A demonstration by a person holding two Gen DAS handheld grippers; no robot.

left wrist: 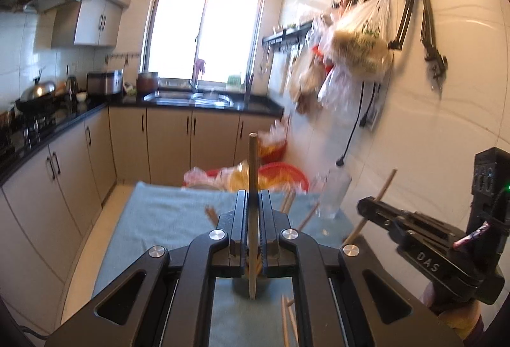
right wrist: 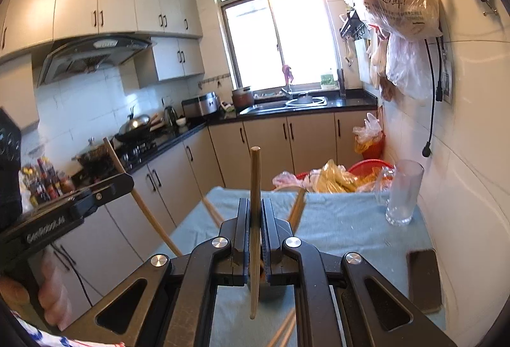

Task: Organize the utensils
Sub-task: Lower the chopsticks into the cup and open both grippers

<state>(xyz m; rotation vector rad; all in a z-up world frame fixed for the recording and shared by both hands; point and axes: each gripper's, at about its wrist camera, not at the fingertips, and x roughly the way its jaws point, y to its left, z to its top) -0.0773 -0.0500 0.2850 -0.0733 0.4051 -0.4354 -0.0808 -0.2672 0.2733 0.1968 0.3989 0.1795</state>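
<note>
The left gripper (left wrist: 253, 203) is clamped on an upright chopstick (left wrist: 252, 168) above the blue cloth (left wrist: 165, 219). The right gripper (right wrist: 255, 213) pinches a second chopstick (right wrist: 255, 175), also upright. More chopsticks (right wrist: 296, 213) lie loose on the cloth ahead and below the jaws. A glass (right wrist: 403, 194) stands by the wall, a phone (right wrist: 422, 278) nearer
</note>
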